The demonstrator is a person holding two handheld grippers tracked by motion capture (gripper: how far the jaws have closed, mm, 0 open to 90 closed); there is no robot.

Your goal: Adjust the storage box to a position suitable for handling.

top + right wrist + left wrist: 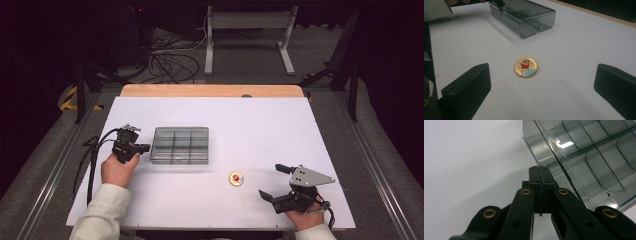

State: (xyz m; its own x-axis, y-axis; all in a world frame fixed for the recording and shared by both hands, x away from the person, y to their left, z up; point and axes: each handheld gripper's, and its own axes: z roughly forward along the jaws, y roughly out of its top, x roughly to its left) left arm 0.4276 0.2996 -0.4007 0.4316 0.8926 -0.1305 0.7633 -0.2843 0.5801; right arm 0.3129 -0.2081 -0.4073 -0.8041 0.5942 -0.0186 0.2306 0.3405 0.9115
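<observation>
Smoky plastic box (180,145) sits lid-down mid-desk (260,125), your clenched, empty left tongs (142,147) at its edge, right tongs (274,181) spread wide toward the cartoon badge (236,178) lying untouched nearby; opening and loading remain.

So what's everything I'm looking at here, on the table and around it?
Compartment box: one, clear grey plastic, left of table centre, lid shut.
Badge: one, round, gold rim with cartoon figure, right of the box.
Table: one, white top, wooden far edge.
Metal frame: one, pale grey, floor behind table.
Cables: a bundle, black, floor behind.
Left gripper: one, black, jaws shut, tip at the box's edge.
Right gripper: one, black, jaws open towards the badge.
</observation>
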